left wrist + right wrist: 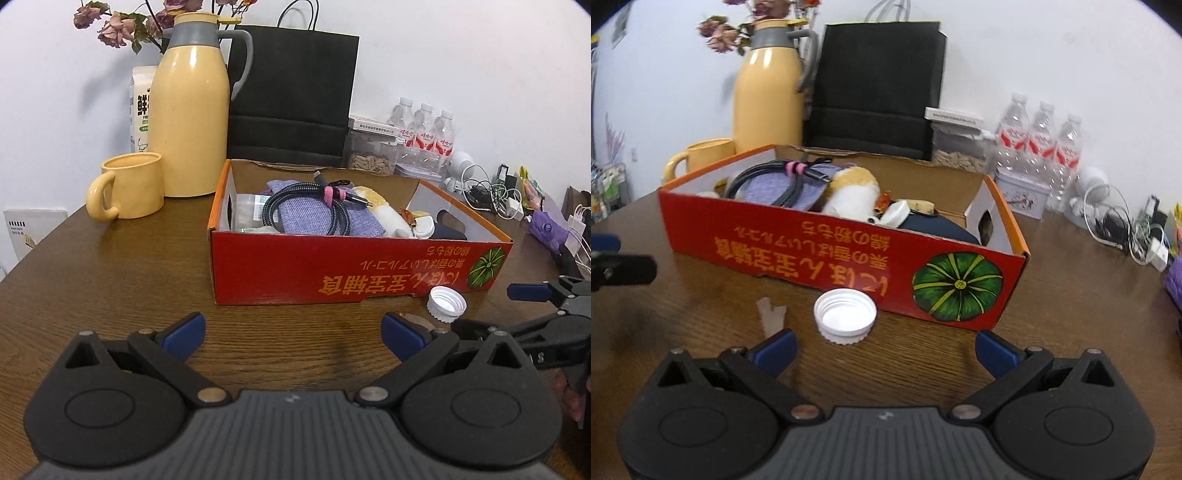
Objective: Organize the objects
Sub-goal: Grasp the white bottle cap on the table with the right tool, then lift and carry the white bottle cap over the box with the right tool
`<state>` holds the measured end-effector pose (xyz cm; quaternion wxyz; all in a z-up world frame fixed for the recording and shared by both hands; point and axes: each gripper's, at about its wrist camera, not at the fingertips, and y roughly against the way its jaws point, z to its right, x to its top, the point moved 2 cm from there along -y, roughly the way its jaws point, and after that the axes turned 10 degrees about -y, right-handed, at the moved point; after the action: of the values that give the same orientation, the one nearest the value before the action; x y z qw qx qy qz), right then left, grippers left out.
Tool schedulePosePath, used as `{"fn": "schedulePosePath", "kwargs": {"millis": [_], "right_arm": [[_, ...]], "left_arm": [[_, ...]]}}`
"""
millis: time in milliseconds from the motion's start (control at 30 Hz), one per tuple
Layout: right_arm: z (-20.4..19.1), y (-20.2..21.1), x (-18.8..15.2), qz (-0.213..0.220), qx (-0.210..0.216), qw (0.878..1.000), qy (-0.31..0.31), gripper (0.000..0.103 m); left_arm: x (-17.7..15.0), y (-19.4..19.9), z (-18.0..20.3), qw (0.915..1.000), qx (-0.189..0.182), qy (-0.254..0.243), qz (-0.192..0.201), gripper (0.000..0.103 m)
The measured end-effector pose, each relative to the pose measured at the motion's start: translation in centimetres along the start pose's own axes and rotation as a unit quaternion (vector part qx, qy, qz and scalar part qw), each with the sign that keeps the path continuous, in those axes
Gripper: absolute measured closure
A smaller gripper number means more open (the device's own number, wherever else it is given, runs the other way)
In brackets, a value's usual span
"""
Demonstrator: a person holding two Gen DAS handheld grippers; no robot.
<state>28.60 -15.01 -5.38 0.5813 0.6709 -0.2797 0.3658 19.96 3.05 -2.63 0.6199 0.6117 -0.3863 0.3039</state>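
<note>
A red cardboard box (354, 273) (812, 251) sits on the wooden table and holds a coiled black cable (314, 210), a purple cloth (317, 221), a plush toy (853, 195) and other small items. A white bottle cap (447, 300) (845, 316) lies upside down on the table in front of the box. My left gripper (291, 334) is open and empty, before the box. My right gripper (884, 350) is open and empty, with the cap just ahead of its left finger. A scrap of cardboard (771, 317) lies left of the cap.
A yellow thermos (192, 107), a yellow mug (127, 186) and a milk carton (142, 107) stand at the back left. A black paper bag (295, 96) stands behind the box. Water bottles (1039, 147), a tin (1021, 192) and tangled chargers (1123, 229) crowd the right.
</note>
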Motion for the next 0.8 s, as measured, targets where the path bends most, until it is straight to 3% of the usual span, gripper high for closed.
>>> {"fn": "schedulePosePath", "kwargs": {"millis": [133, 233, 300, 433, 533, 800], "right_arm": [[-0.1, -0.9, 0.6, -0.002, 0.008, 1.0, -0.019, 0.004], [-0.5, -1.8, 0.8, -0.013, 0.012, 1.0, -0.022, 0.016], [-0.8, -2.1, 0.8, -0.019, 0.015, 0.999, -0.021, 0.03], [-1.1, -2.4, 1.0, -0.021, 0.027, 0.999, -0.027, 0.046], [-1.1, -2.4, 1.0, -0.02, 0.035, 0.999, -0.029, 0.063], [-1.2, -1.8, 1.0, -0.006, 0.036, 0.999, -0.026, 0.064]], "left_arm": [[0.0, 0.0, -0.1, 1.0, -0.002, 0.005, 0.002, 0.0], [0.0, 0.0, -0.1, 1.0, -0.003, 0.005, 0.002, 0.0], [-0.1, -0.1, -0.1, 1.0, -0.004, 0.005, 0.001, 0.0], [-0.1, -0.1, -0.1, 1.0, -0.004, 0.005, 0.001, 0.0], [-0.1, -0.1, -0.1, 1.0, -0.004, 0.005, 0.001, 0.0], [-0.2, -0.2, -0.1, 1.0, 0.001, 0.007, -0.001, 0.0]]}}
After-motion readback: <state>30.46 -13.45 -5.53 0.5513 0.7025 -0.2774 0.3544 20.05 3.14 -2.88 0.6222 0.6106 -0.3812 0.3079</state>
